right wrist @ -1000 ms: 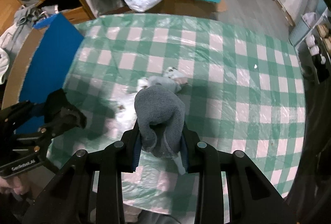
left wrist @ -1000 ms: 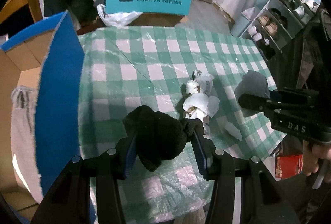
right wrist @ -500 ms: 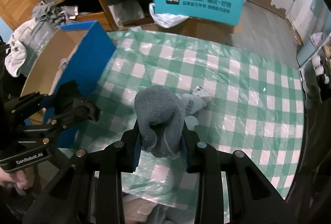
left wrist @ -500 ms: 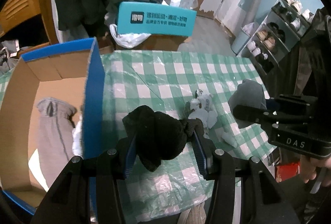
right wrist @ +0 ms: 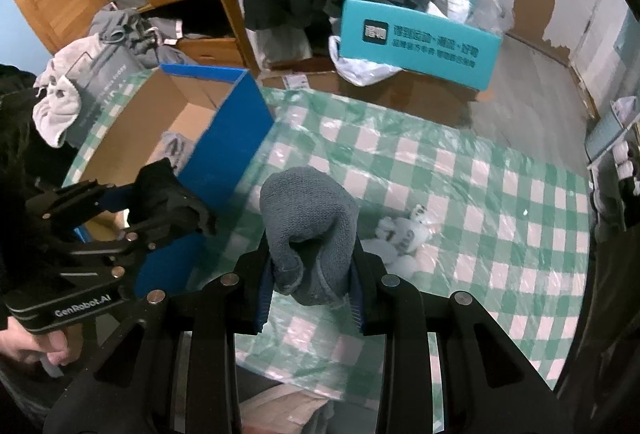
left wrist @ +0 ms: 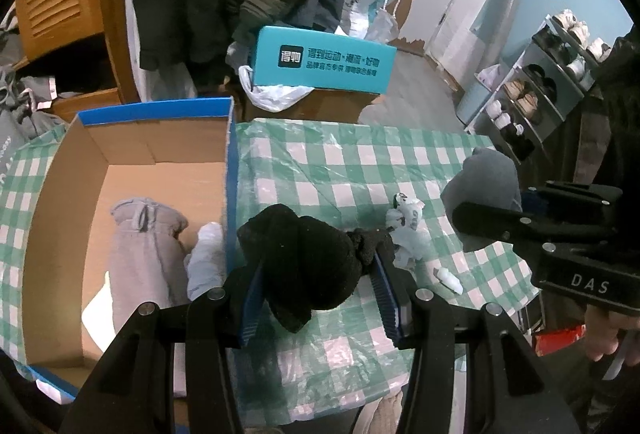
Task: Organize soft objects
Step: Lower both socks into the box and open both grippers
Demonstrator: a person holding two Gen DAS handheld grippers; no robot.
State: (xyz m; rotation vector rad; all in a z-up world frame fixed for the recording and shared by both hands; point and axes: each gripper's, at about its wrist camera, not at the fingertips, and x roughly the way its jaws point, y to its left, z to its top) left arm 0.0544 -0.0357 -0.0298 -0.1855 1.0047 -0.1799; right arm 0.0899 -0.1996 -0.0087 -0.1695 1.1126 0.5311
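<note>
Both grippers carry rolled socks above the checked table [left wrist: 360,161]. The left gripper [left wrist: 318,288] clamps a black sock [left wrist: 304,258] just right of the open cardboard box [left wrist: 160,149]; the right gripper [right wrist: 310,288] grips a grey sock [right wrist: 308,218]. Likely next: lift over the box's blue wall [left wrist: 231,185] and release inside. Open room lies far and right.

the left gripper [left wrist: 316,288] clamps a bunched black sock [left wrist: 304,258] just right of the open blue cardboard box [left wrist: 231,169]; far right, the right gripper [left wrist: 516,222] grips a grey sock [left wrist: 486,181].
</note>
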